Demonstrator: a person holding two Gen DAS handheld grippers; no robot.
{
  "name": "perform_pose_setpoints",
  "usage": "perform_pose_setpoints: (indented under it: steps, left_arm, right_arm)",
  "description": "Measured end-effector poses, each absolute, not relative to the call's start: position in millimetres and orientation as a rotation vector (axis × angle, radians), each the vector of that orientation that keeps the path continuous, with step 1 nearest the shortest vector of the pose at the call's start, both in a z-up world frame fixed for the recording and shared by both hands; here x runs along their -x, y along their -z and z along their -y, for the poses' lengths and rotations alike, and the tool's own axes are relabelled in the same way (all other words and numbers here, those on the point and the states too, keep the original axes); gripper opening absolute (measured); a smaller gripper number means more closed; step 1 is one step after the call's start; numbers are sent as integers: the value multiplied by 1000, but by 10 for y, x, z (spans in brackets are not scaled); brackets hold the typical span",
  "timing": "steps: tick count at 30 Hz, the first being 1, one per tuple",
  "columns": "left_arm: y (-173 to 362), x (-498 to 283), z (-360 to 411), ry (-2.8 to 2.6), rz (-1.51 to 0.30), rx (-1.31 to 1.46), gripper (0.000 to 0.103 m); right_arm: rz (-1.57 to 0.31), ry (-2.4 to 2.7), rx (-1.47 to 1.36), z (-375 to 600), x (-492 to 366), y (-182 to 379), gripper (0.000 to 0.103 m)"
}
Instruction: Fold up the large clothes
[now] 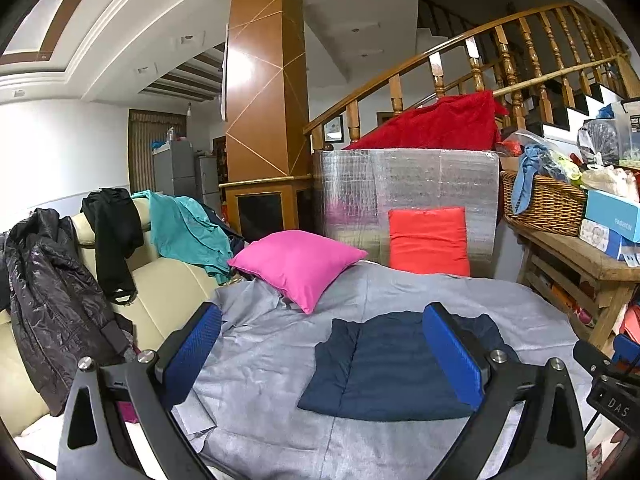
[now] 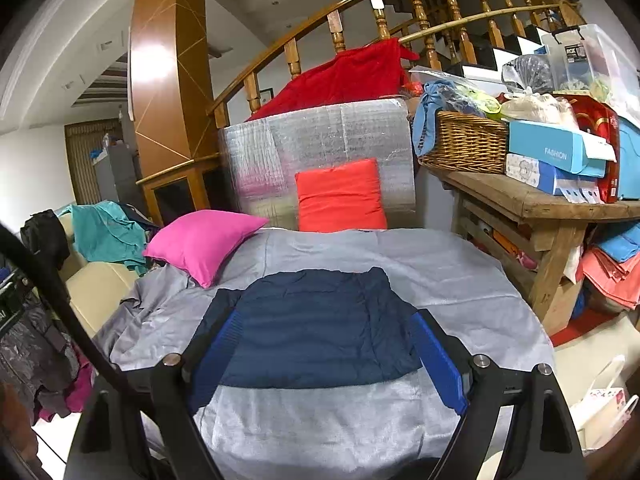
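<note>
Fingers of the left gripper [image 1: 320,356] stand wide apart and hold nothing, hovering above the bed; the right gripper [image 2: 326,356] is just as wide and just as empty. Between them lies the navy-blue quilted padded jacket [image 2: 316,328], already folded into a compact rectangle on the grey bedsheet [image 2: 460,276], near the bed's middle and well apart from the magenta square cushion [image 2: 200,242] and the orange-red cushion [image 2: 340,196]. Judging by its shape, the fold looks nearly finished. To do it well, each gripper should probably come down on its own near corner, pinch all layers together, and lift evenly so the puffy fabric does not spring open or slide on the sheet.
</note>
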State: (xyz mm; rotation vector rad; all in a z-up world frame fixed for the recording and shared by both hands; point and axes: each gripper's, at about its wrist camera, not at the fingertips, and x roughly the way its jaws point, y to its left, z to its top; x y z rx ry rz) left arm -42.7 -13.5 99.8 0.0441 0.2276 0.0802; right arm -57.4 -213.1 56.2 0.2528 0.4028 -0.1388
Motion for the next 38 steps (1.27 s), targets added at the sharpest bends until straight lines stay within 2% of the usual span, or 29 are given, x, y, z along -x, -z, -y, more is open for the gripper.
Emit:
perform_pose_setpoints:
  steps: [30,38]
  left_arm:
    - [-1026,397,21,-120,-228,-41,101]
    - [-873,-107,-112,-42,-256,-4,101]
  right_arm:
    - [-387,115,-190,2053,490,-738,88]
    - [-402,116,-190,2183,5,-707,88]
